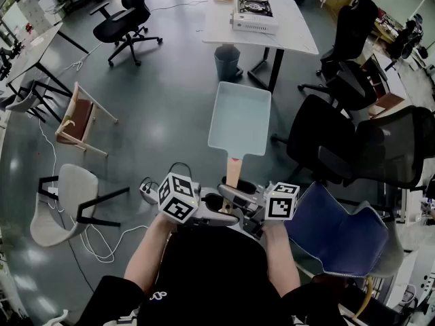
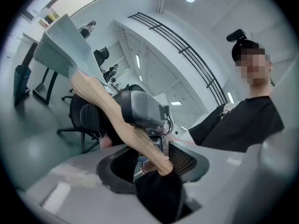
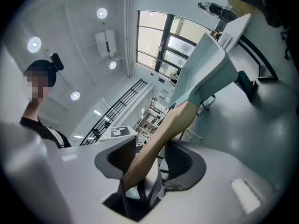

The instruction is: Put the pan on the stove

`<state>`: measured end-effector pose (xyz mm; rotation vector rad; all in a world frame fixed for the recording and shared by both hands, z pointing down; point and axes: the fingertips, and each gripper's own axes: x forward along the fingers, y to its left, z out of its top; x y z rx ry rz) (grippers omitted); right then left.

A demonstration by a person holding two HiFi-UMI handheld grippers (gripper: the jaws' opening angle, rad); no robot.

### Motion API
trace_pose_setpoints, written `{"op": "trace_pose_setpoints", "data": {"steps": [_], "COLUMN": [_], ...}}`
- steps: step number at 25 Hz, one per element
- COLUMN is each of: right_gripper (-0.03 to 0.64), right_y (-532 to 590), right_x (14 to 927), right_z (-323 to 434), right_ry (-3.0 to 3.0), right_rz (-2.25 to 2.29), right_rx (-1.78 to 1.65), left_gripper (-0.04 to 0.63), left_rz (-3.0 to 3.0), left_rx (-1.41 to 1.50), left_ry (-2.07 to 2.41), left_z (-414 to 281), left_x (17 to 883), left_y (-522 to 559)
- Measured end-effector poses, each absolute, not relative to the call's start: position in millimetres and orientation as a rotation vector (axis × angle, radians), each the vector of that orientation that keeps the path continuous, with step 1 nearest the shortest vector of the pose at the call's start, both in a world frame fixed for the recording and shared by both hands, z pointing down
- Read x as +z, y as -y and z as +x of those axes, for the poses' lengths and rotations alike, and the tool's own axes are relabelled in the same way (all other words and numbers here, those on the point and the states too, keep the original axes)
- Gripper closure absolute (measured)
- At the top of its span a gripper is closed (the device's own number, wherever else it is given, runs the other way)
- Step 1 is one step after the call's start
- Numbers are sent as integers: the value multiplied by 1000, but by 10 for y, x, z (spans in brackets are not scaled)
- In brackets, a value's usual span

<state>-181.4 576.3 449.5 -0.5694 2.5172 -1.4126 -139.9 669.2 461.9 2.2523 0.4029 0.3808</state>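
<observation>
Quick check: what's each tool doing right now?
Left tool: closed on the pan handle.
Right tool: closed on the same pan handle.

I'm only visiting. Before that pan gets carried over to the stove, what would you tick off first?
1. Left gripper on the wooden handle: ok, handle end sits between its jaws.
2. Right gripper on the handle: ok, closed on it from the other side.
3. Pan empty: ok.
4. Stove top free: ok, nothing on its burner, on the white table.
5. Walkway: cannot tell; office chairs crowd the right and a bin stands by the table.
</observation>
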Motion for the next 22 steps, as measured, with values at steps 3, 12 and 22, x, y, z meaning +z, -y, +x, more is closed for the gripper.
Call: {"op": "trace_pose_setpoints", "data": {"steps": [3,12,22], "right_gripper": [419,414,413], "right_y": [-5759,-5680,-5005], "right_x": [4492,4487,4571], "right_z": [-1793,-1804,-1760], "right_ry": [-2521,-2481,-2456], "right_rz": [-565,-560,-631], "right_rx": [-1414,-1424,-1441], "left_gripper": [382,379,379], "left_rz": [2251,2220,2193], "left_rx": [386,366,381], "left_ry": [-395,-411,-470], "left_z": [-1369,-1397,-1384], "left_x": [4622,4593,4647], "left_y": [-6683,-6608,-5956]}}
